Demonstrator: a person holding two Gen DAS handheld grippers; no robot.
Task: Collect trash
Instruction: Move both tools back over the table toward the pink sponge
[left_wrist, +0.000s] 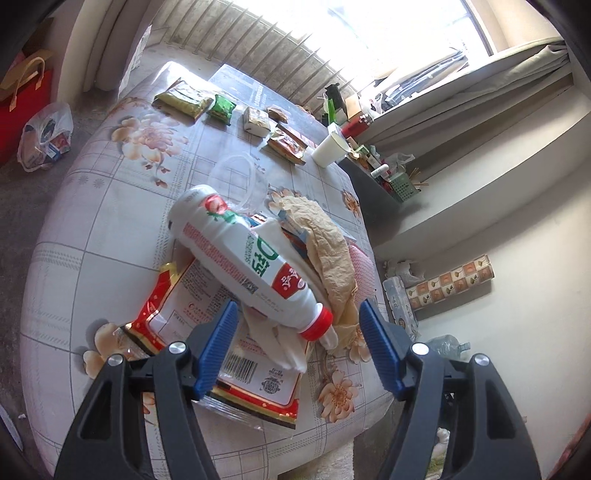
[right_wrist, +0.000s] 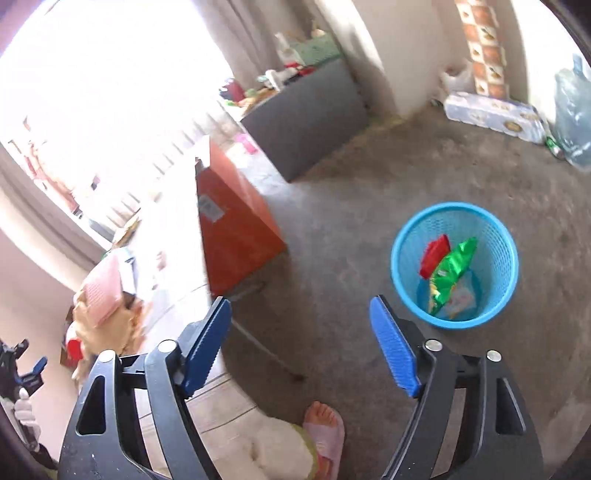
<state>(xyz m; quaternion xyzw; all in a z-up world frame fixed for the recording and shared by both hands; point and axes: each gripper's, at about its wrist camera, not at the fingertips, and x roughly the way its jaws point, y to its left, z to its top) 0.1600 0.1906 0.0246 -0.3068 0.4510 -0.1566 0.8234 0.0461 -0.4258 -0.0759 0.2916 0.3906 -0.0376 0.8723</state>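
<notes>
The white bottle (left_wrist: 243, 258) was the thing to watch. It lay on its side on top of the heap of trash at the near end of the counter (left_wrist: 92, 221), across a red-edged food packet (left_wrist: 207, 332) and against a crumpled brown paper (left_wrist: 325, 243). Its long axis ran slantwise: the red cap (left_wrist: 317, 323) pointed toward the left tongs (left_wrist: 297, 325), the wide base pointed away toward the clear plastic ring (left_wrist: 236, 177) farther up the counter. The left tongs stood apart with nothing pressed between the blue pads, and the cap end sat in the gap between them, a little toward the right-hand pad (left_wrist: 380, 350). So the left hand was plainly the nearer one, and I judged it would close across the neck or shoulder of the bottle.

The right tongs (right_wrist: 301, 347) were well away from the bottle, out over the floor, spread wide and empty, near the blue basket (right_wrist: 406, 236), which already held a green wrapper (right_wrist: 452, 273) and a red one (right_wrist: 436, 254).
</notes>
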